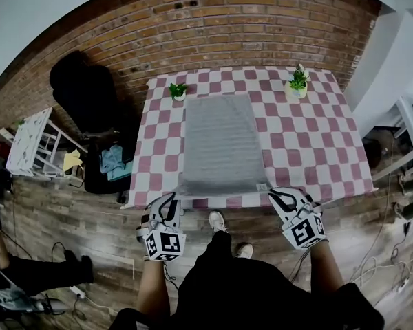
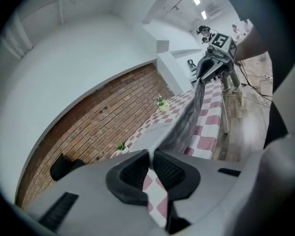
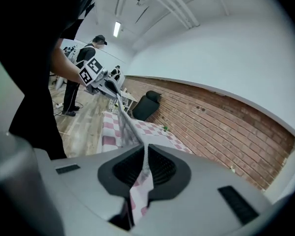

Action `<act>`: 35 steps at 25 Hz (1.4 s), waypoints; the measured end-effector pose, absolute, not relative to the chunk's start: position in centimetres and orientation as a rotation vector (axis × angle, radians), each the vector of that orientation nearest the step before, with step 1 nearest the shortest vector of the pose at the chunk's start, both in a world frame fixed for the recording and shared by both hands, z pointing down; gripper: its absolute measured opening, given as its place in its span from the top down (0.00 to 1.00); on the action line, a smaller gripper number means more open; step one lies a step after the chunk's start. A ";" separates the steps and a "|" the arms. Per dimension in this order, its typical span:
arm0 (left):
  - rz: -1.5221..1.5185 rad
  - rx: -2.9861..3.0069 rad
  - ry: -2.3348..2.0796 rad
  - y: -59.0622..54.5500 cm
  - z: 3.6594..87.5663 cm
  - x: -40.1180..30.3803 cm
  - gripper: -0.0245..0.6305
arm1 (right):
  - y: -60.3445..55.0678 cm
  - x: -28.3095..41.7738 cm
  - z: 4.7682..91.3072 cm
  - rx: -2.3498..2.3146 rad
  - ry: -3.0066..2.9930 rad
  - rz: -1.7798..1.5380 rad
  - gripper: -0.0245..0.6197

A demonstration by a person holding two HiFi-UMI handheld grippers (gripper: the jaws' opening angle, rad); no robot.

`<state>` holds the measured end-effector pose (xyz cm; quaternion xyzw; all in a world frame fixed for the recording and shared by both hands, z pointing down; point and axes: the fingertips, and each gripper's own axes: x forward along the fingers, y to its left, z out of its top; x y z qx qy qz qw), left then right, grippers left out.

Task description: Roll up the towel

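A grey towel (image 1: pixel 222 143) lies flat down the middle of the table with the pink-and-white checked cloth (image 1: pixel 310 143). Its near edge hangs lifted just off the table's front edge. My left gripper (image 1: pixel 173 198) is shut on the towel's near left corner, and my right gripper (image 1: pixel 274 196) is shut on the near right corner. In the left gripper view the towel (image 2: pixel 187 122) runs taut from the closed jaws of the left gripper (image 2: pixel 151 156) to the right gripper (image 2: pixel 211 65). The right gripper view shows the right gripper (image 3: pixel 145 159) pinching the towel's edge (image 3: pixel 130 124), with the left gripper (image 3: pixel 105 85) at the far end.
Two small potted plants (image 1: pixel 178 91) (image 1: pixel 298 80) stand at the table's far corners, beside the towel's far end. A brick wall (image 1: pixel 261 33) backs the table. Left of it are a black chair (image 1: pixel 89 91), an open bag (image 1: pixel 110 167) and a white rack (image 1: pixel 31 139). Cables lie on the wooden floor (image 1: pixel 76 218).
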<state>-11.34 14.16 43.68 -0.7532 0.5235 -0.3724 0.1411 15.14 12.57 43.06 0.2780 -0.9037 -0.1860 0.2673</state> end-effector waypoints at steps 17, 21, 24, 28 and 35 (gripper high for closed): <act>-1.205 -2.193 1.452 -0.8 46.5 -14.2 0.91 | -2.4 12.4 45.1 0.842 -2.317 -0.556 0.93; -1.240 -2.204 1.420 -3.9 47.5 -14.8 0.91 | -5.3 11.7 45.6 0.828 -2.290 -0.558 0.93; -1.265 -2.221 1.395 -6.0 48.3 -15.1 0.91 | -7.5 11.3 46.0 0.825 -2.276 -0.549 0.93; -1.297 -2.231 1.351 -8.9 49.5 -15.2 0.91 | -10.5 11.6 47.8 0.818 -2.258 -0.572 0.93; -1.336 -2.246 1.303 -14.2 51.3 -15.8 0.91 | -15.1 11.0 49.1 0.802 -2.226 -0.556 0.93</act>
